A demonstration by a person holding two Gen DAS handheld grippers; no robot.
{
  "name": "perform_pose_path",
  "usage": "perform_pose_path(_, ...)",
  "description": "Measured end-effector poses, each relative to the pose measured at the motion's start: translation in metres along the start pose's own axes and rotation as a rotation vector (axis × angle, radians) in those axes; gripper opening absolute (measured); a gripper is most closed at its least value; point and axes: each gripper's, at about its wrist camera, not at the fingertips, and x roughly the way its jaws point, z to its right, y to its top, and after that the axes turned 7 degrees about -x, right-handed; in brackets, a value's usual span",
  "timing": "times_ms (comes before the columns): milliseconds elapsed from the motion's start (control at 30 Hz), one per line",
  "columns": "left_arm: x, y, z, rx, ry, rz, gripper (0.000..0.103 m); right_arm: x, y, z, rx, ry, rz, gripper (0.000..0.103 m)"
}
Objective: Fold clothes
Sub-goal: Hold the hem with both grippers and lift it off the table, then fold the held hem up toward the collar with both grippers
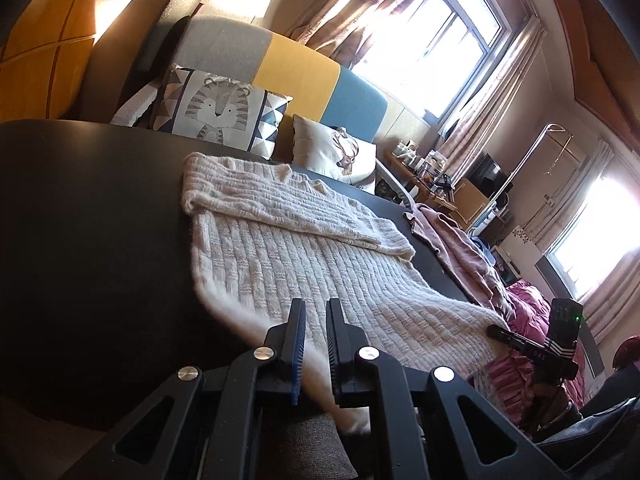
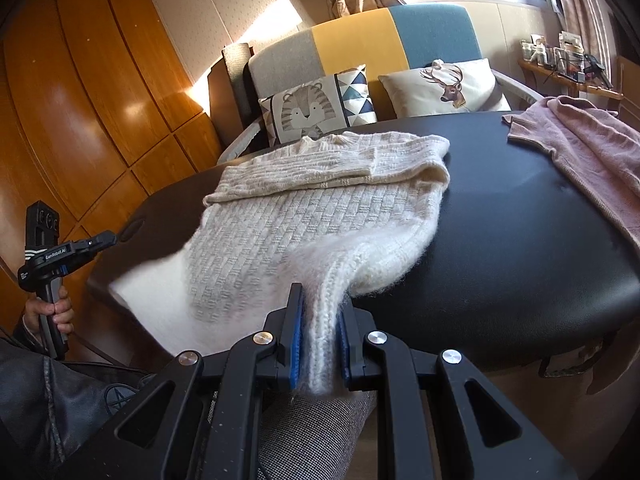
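Sunlight from tall curtained windows (image 1: 432, 40) falls across a room with orange wooden wardrobe panels (image 2: 80, 92) and a sofa backed in grey, yellow and blue (image 2: 380, 36), where a tiger-print cushion (image 2: 316, 108) and a deer-print cushion (image 2: 444, 86) lean side by side. In front of the sofa stands a black oval table (image 2: 512, 232), and on it lies the cream knitted sweater (image 2: 304, 204), its sleeves folded across the chest and its hem drawn toward the near edge of the table. The right gripper (image 2: 318, 332) is clamped on the ribbed hem at one corner, the knit bunched thick between its blue pads and lifted off the tabletop. The left gripper (image 1: 316, 336) has its fingers closed on the other corner of the hem, a blurred strip of white fabric running down between them; in the right wrist view that gripper shows at the left edge, held by a hand (image 2: 54, 312) around its grip, with the sweater's pale corner stretched toward it. A pink sweater (image 2: 592, 140) lies apart on the far right of the table, partly hanging over its edge. Beyond it a small wooden shelf (image 2: 568, 80) carries cluttered small items too small to tell apart, and pink ruffled fabric (image 1: 524, 304) shows past the table in the left wrist view
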Motion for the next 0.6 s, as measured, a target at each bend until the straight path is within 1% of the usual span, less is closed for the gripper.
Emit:
perform_pose_path(67, 0.0, 0.002, -0.004, 0.003, 0.013, 0.002, 0.01, 0.003, 0.001, -0.002, -0.009, -0.003, -0.008, 0.016)
perform_pose_path(133, 0.002, 0.002, -0.012, -0.005, 0.025, -0.022, 0.01, 0.003, 0.0, -0.003, -0.011, -0.002, -0.009, 0.016)
perform_pose_path(200, 0.006, -0.001, -0.021, -0.028, 0.04, -0.065, 0.01, 0.002, 0.0, -0.002, -0.012, -0.01, -0.007, 0.016)
perform_pose_path(267, 0.013, -0.011, -0.033, -0.057, 0.069, -0.116, 0.016, 0.002, -0.003, -0.003, -0.015, -0.015, -0.009, 0.016)
perform_pose_path(300, 0.017, -0.016, -0.04, -0.072, 0.084, -0.141, 0.022, 0.002, -0.005, -0.003, -0.015, -0.015, -0.012, 0.016)
perform_pose_path(367, 0.025, -0.029, -0.058, -0.127, 0.143, -0.185, 0.025, 0.004, -0.009, -0.001, -0.006, -0.016, -0.022, 0.016)
perform_pose_path(400, 0.029, -0.036, -0.068, -0.156, 0.174, -0.207, 0.03, 0.005, -0.01, 0.0, 0.0, -0.018, -0.027, 0.016)
perform_pose_path(467, 0.035, -0.051, -0.088, -0.226, 0.214, -0.246, 0.045, 0.006, -0.012, 0.003, 0.012, -0.023, -0.032, 0.016)
perform_pose_path(500, 0.037, -0.057, -0.094, -0.249, 0.24, -0.26, 0.064, 0.007, -0.013, 0.004, 0.015, -0.024, -0.032, 0.016)
perform_pose_path(533, 0.038, -0.062, -0.099, -0.265, 0.249, -0.266, 0.08, 0.008, -0.013, 0.005, 0.017, -0.024, -0.033, 0.016)
perform_pose_path(567, 0.039, -0.063, -0.1, -0.266, 0.247, -0.26, 0.085, 0.008, -0.014, 0.005, 0.017, -0.025, -0.036, 0.016)
perform_pose_path(600, 0.04, -0.064, -0.1, -0.266, 0.245, -0.253, 0.088, 0.009, -0.014, 0.004, 0.016, -0.025, -0.04, 0.016)
